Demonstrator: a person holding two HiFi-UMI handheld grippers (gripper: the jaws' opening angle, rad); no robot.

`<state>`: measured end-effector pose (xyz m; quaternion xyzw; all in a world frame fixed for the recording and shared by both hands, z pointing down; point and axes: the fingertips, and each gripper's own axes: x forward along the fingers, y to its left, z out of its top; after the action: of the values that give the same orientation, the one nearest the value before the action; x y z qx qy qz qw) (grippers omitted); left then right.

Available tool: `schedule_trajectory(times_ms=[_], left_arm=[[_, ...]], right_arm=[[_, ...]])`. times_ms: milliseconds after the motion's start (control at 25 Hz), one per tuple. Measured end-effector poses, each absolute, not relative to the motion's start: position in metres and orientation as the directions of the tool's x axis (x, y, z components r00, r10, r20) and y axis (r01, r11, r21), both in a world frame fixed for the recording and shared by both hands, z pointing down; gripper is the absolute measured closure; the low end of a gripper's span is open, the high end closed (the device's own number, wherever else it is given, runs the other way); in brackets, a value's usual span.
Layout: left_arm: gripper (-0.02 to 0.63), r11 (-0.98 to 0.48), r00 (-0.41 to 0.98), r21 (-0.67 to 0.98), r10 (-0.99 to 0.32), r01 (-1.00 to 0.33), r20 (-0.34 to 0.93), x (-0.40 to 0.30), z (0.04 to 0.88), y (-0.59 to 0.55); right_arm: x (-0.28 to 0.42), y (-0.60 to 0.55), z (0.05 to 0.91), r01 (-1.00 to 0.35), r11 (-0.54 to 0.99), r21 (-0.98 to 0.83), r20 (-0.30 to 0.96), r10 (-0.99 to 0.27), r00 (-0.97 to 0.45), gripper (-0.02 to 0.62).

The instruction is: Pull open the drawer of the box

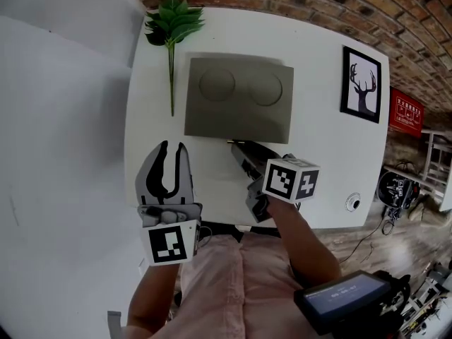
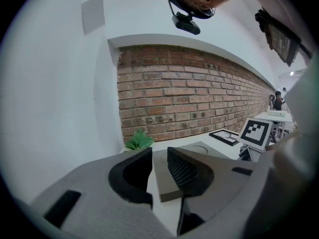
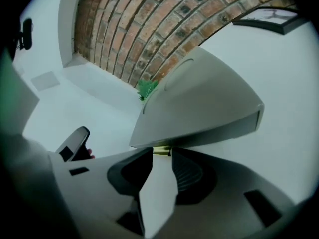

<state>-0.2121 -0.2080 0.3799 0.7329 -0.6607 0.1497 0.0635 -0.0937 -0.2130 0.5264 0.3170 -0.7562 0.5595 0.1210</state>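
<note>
A person stands at a white table (image 1: 318,154) with a gripper in each hand, seen from above. The right gripper (image 1: 236,147) points at the near edge of a flat grey box (image 1: 239,97) that lies straight ahead of both grippers and has two rings pressed into its top. In the right gripper view the right gripper (image 3: 161,156) has its jaws spread, and a small brass handle (image 3: 161,152) on the box (image 3: 199,103) sits right at the gap between their tips; whether the pads touch it cannot be told. The drawer (image 3: 214,131) front looks flush with the box, so closed. The left gripper (image 1: 173,150) hangs short of the box, off its near left corner, with its jaws spread and nothing held; the left gripper view shows only the box (image 2: 160,178) corner beyond them. A green sprig (image 1: 171,27) lies beyond the left gripper, just left of the box. A framed deer picture (image 1: 361,83) lies well to the right of the right gripper. Each gripper carries a cube (image 1: 291,179) with black and white square markers. Far right, a red sign (image 1: 405,111) bears white writing too small to read.
</note>
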Motion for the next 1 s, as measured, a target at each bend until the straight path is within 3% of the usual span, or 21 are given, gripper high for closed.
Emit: schedule_trajectory(times_ms=[480,1000], left_arm=[[0.509,-0.121,0.088,-0.106,-0.957,-0.987,0.276,-0.2134,0.3736,-0.2065],[0.509,-0.131,0.099,-0.105,-0.959,-0.986,0.266,-0.2206,0.3695,-0.1999]], right_arm=[[-0.0995,-0.2154,0.5315,-0.568,0.109,-0.816,0.518,-0.298,-0.802,0.485],[-0.0960,-0.2138,0.5309,-0.560,0.097,-0.823,0.505,-0.327,-0.799,0.518]])
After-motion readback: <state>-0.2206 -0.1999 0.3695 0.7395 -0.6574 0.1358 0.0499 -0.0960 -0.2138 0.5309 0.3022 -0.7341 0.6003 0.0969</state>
